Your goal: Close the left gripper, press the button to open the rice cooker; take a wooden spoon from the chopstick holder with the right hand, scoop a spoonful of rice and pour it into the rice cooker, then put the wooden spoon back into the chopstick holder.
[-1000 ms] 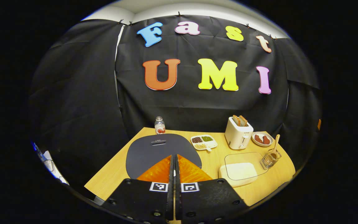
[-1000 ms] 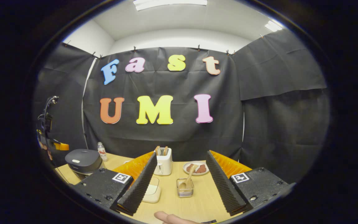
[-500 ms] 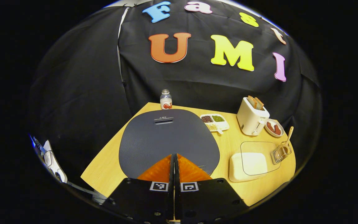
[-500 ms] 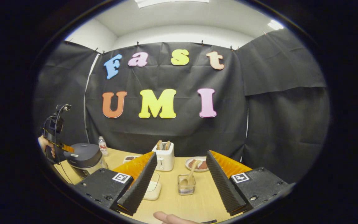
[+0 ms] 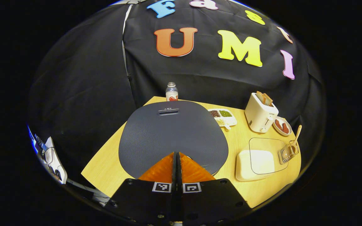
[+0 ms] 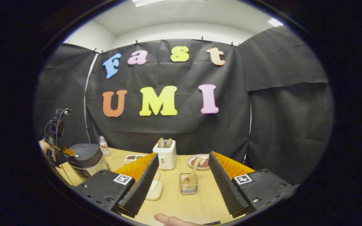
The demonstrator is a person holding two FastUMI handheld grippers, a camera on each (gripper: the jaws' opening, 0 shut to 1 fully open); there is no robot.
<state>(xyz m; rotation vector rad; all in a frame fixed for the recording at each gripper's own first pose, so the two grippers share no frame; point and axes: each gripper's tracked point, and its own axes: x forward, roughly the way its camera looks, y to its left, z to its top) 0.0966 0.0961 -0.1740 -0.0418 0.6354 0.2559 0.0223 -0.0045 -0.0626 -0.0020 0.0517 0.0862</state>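
The left gripper (image 5: 176, 157), clenched on nothing, sits low centre over the dark grey rounded rice cooker (image 5: 171, 135). Press squarely down on its front button. The right gripper (image 6: 181, 175) gapes, framing the wooden spoon (image 6: 193, 174) in its clear holder (image 6: 188, 187).

Rice cooker (image 5: 173, 133): dark grey, lid shut, table's left. Wooden spoon (image 6: 193, 173) upright, leaning in clear chopstick holder (image 6: 188, 187), mid-table. White rice container (image 5: 254, 160) w/ clear lid, just beside holder.

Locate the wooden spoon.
Right gripper view: the spoon stands in the holder at table centre, before the toaster and plate.
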